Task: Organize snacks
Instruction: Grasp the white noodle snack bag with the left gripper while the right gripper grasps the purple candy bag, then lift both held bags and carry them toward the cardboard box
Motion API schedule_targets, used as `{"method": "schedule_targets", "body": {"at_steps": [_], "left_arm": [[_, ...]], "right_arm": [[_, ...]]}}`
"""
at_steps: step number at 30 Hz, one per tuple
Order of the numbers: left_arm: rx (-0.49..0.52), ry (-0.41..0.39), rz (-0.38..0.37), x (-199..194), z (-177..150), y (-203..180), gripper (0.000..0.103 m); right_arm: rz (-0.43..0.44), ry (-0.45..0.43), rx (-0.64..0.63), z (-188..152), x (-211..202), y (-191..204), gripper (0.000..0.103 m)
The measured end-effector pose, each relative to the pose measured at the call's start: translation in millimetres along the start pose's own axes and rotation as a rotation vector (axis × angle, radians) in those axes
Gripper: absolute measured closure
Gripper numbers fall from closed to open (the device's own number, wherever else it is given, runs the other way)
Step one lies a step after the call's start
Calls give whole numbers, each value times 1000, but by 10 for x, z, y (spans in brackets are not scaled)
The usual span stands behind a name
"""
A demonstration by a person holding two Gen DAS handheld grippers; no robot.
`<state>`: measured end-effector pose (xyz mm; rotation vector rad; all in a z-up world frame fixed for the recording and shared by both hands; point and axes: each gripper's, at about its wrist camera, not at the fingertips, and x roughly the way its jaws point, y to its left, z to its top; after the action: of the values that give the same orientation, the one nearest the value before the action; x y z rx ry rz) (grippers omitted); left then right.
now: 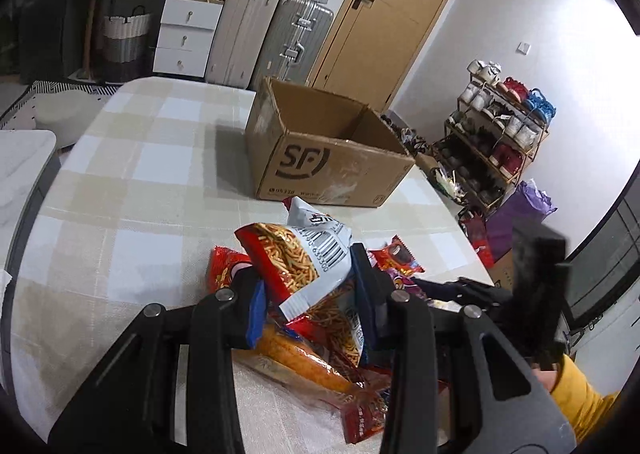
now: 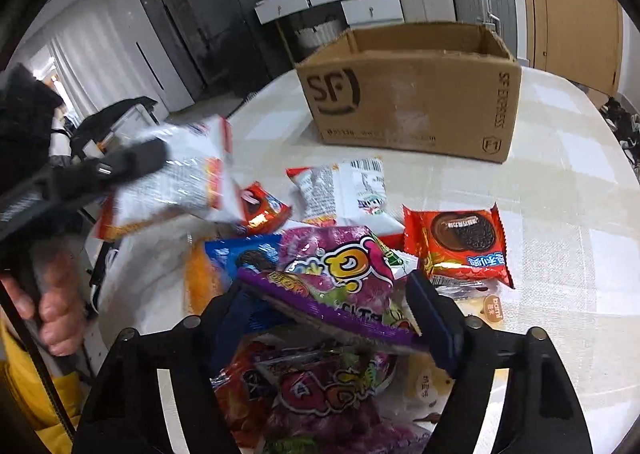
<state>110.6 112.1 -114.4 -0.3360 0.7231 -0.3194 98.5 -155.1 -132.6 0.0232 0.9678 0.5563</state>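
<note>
Left gripper (image 1: pixel 308 286) is clamped on a light, crinkly noodle pack (image 1: pixel 304 262) raised above the snack pile, while the right gripper (image 2: pixel 332 306) brackets a soft, slippery purple candy bag (image 2: pixel 340 278), contact unclear, best pinched at its sealed edge.

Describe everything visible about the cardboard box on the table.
The cardboard box is plain brown corrugated card, open at the top with its flaps standing up. A dark SF logo and small print mark its near wall; the right wrist view shows SF EXPRESS running down the wall's right edge, and pale scuffs where tape was peeled. It stands upright on the checked tablecloth, beyond the snack pile and apart from it. What shows of its inside looks empty; the floor is hidden. Neither claw touches it.
</note>
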Motion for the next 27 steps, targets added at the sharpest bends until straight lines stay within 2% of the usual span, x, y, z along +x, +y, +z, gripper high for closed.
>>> {"method": "schedule_targets", "body": {"at_steps": [1, 3, 9, 19, 27], "left_arm": [[-1, -6, 0, -47, 1, -6, 70], [-2, -13, -1, -123, -6, -10, 70], [7, -33, -1, -341, -3, -64, 70], [68, -68, 7, -767, -27, -320, 70], [107, -164, 80, -1287, -35, -618, 70]], "right_arm": [[-4, 11, -3, 13, 36, 8, 32], [10, 23, 4, 7, 87, -12, 48], [39, -26, 21, -34, -72, -23, 53], [87, -127, 48, -38, -476, -8, 54], [138, -217, 63, -2, -858, 39, 54]]}}
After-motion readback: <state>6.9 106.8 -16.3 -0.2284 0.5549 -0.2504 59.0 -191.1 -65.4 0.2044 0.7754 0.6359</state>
